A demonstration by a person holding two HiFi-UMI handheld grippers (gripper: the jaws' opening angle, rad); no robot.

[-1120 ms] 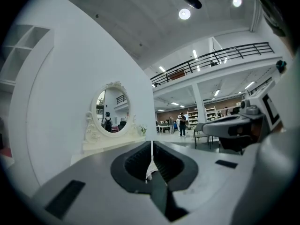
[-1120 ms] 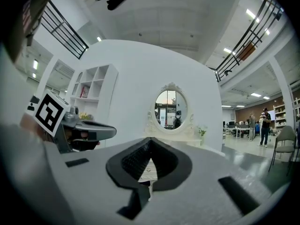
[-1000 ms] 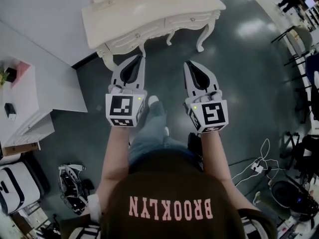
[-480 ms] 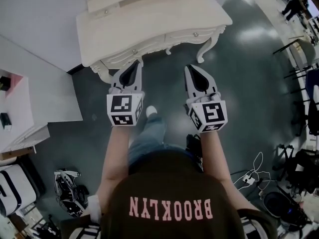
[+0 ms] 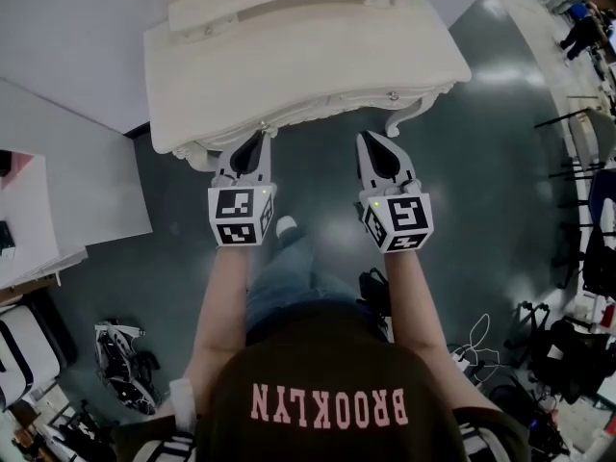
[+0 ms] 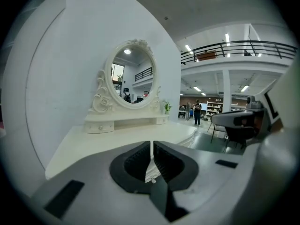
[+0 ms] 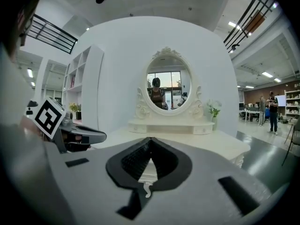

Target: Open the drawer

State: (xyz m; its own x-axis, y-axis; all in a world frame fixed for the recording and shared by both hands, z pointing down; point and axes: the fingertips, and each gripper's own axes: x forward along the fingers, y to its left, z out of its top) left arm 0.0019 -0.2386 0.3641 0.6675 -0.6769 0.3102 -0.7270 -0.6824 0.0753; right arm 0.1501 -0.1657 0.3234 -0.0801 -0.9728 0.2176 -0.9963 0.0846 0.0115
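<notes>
Before the person, at the top of the head view: 1 cream dressing table (image 5: 308,56) with carved legs, a bare flat top and a raised back shelf (image 5: 289,6) along its far edge.

Under the table's front edge: 2 drawers side by side, each with 1 small knob.
- Left drawer (image 5: 265,125): shut, flush with the carved front.
- Right drawer (image 5: 392,96): shut likewise.

Left gripper (image 5: 260,139): tips at the table front, just beside the left drawer's knob; whether they touch it cannot be told. Jaws clenched to a thin slit with nothing between them. Only the carved table edge shows past the gap.

Right gripper (image 5: 367,139): tips near the front edge, between the 2 knobs and nearer the right drawer, short of the wood. Jaws clenched with tips meeting, empty.

On the back shelf:
- 1 oval mirror (image 7: 168,86) in a scrolled cream frame, upright.
- 1 small potted plant (image 7: 214,111), just beside the mirror's right side.
- Small shelf drawers (image 7: 203,130) at the shelf ends, shut.

Surroundings:
- Dark glossy floor (image 5: 500,191).
- White wall (image 5: 67,37) behind the table.
- 1 white shelf unit (image 7: 86,88), left of the table.
- 1 white shoe (image 5: 286,226) on the floor below the grippers.
- Loose cables (image 5: 476,340) at the lower right.
- People (image 7: 272,108) standing far off in the hall.
</notes>
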